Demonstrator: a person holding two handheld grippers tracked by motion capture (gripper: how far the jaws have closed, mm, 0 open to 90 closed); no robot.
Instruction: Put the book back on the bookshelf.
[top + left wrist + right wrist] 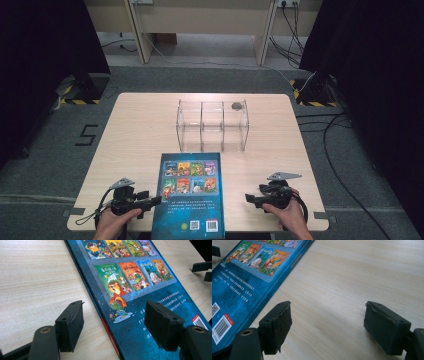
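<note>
I see the blue book lying flat, back cover up, at the near middle of the wooden table, its near edge running out past the table's near rim. My left gripper sits just left of the book, held low at the near left; in the left gripper view its jaws stand apart with nothing pressed between them, straddling the book's left edge, one jaw over bare wood and the other over the cover. My right gripper is at the near right, a little apart from the book's right edge; in the right gripper view its jaws are spread wide over bare wood, empty, with the book's edge just to the left of the left jaw. Between that edge and the table's right rim I have open wood to move in. Farther off, past the book's far edge, stands a clear plastic organizer with three compartments; a small dark round object lies in its rightmost one. A strip of bare table separates the book from the organizer, and the table's far left and far right corners are free
</note>
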